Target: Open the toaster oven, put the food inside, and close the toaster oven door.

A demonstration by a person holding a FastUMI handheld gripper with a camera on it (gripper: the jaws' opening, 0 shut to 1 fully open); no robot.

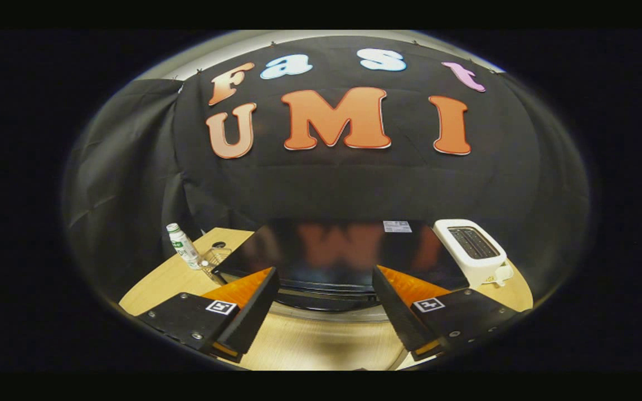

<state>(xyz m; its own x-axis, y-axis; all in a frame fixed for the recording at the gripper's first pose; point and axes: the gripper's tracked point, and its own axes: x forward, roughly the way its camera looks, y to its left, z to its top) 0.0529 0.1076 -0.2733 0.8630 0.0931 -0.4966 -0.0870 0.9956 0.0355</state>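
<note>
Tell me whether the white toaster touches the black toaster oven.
Cannot tell. In the gripper view the white toaster stands right beside the toaster oven, overlapping its edge, so no gap or contact shows. The tongs are open, holding nothing.

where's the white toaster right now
In the gripper view, the white toaster stands on the wooden table, beyond the open jaws, just right of the black toaster oven.

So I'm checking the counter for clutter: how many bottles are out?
1. The bottle stands upright on the wooden table, left of the black oven and beyond the open claw. Others could be hidden behind the oven.
</note>
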